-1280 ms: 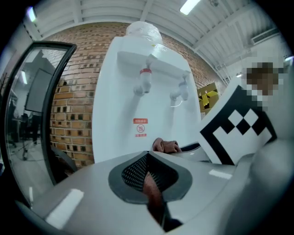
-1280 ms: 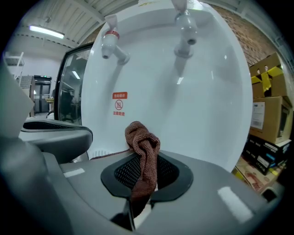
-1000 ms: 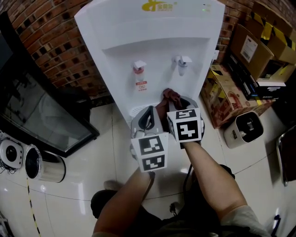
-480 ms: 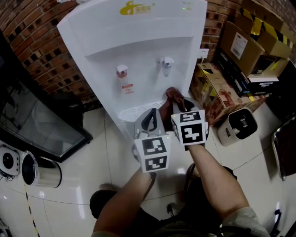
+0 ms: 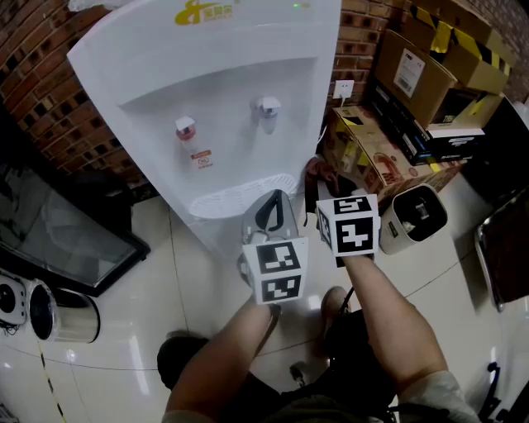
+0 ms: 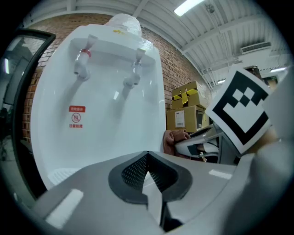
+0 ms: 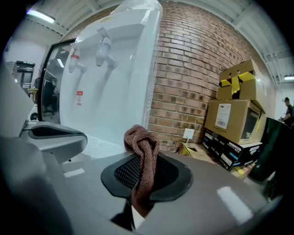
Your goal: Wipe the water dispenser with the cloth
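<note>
Right claw (image 7: 139, 181) grips cloth (image 7: 143, 147); dispenser (image 5: 207, 91) logo (image 5: 204, 11) yellow.

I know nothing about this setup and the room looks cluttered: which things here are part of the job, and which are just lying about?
Part of the job:
- water dispenser
- brown cloth
- right tool, shut on the cloth

Just lying about:
- cardboard boxes
- white appliance on the floor
- metal canister
- wall socket
</note>
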